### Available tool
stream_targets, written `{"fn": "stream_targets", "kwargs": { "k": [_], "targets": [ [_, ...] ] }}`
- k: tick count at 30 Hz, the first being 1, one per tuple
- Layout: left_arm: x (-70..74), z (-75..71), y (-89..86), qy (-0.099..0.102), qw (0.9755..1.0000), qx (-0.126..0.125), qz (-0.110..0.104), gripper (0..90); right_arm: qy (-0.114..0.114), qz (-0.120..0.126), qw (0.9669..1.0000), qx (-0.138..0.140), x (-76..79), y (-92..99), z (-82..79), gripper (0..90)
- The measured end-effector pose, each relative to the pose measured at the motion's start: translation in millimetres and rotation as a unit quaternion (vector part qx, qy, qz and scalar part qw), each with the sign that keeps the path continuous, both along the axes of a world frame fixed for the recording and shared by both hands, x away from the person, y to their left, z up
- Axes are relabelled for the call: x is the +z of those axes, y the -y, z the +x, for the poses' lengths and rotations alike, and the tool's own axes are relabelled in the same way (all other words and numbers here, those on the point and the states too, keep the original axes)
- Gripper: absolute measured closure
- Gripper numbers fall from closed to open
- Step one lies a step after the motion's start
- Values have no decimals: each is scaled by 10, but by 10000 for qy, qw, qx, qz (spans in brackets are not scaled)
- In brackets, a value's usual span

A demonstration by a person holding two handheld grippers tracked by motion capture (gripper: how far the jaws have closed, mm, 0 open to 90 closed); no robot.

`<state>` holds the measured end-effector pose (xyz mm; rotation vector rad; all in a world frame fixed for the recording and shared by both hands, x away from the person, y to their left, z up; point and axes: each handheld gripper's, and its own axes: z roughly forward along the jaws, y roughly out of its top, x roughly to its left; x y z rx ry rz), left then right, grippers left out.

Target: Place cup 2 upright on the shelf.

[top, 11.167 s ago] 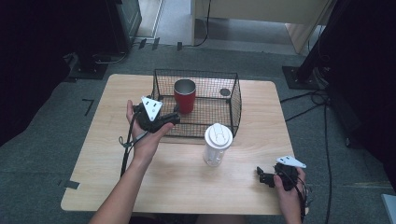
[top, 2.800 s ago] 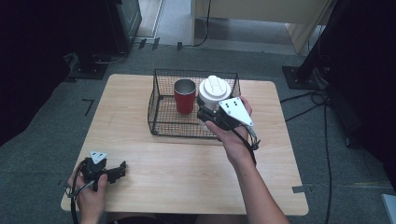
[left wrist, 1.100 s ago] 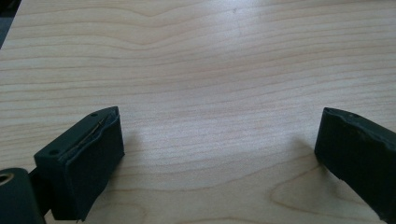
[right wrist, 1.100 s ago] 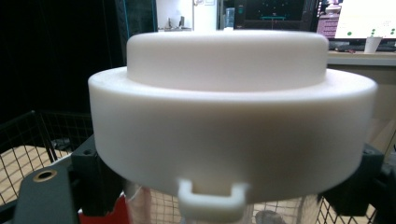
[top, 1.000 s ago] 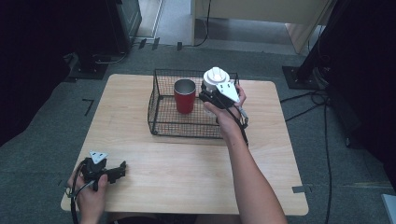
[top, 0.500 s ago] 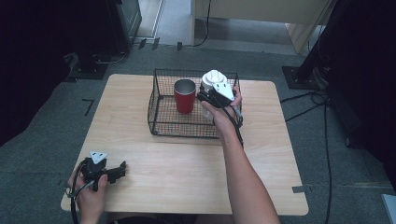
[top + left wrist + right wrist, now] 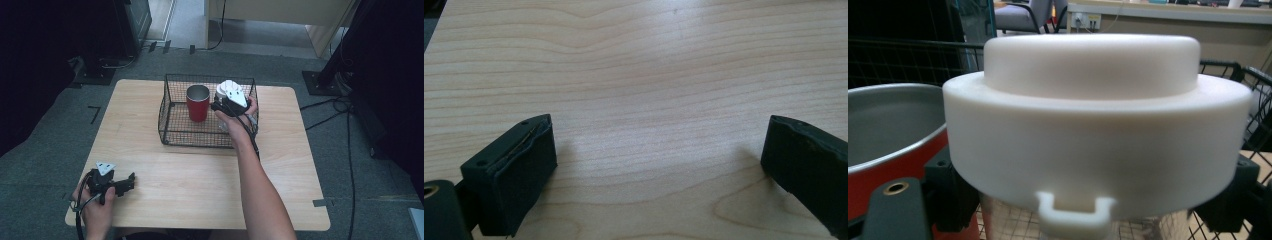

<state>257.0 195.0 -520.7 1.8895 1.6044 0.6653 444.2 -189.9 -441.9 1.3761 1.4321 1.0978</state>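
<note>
Right claw (image 7: 224, 104) has lowered the white-lidded cup (image 7: 1095, 115) into the basket (image 7: 172, 131).

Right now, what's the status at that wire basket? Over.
Right claw shut on the white-lidded cup, over the wire basket. Red cup already inside, close beside it. Left claw open, empty, on the table.

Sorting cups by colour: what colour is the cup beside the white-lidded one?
Red cup with a silver inside, clearest in the high view.
</note>
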Motion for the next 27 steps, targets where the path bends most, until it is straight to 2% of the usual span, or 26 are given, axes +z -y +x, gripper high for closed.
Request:
{"fn": "stream_targets", "kwargs": {
  "k": [6,10,15,18,24,27],
  "targets": [
    [0,0,1,1,10000,2,-4,19,0,146,9999,69,-2,9,0,155],
    [0,0,0,-1,10000,1,-1,19,107,330,9992,179,2,17,4,155],
    [0,0,0,1,10000,1,-3,19,171,164,9995,196,-46,9,17,155],
    [0,0,0,-1,10000,0,-1,19,91,233,9996,160,-34,20,17,155],
    [0,0,0,-2,10000,0,-1,18,-137,282,9992,260,2,18,-26,141],
    [0,0,0,-1,10000,1,-1,19,-133,189,9994,244,12,-3,-39,139]
  ]
}}
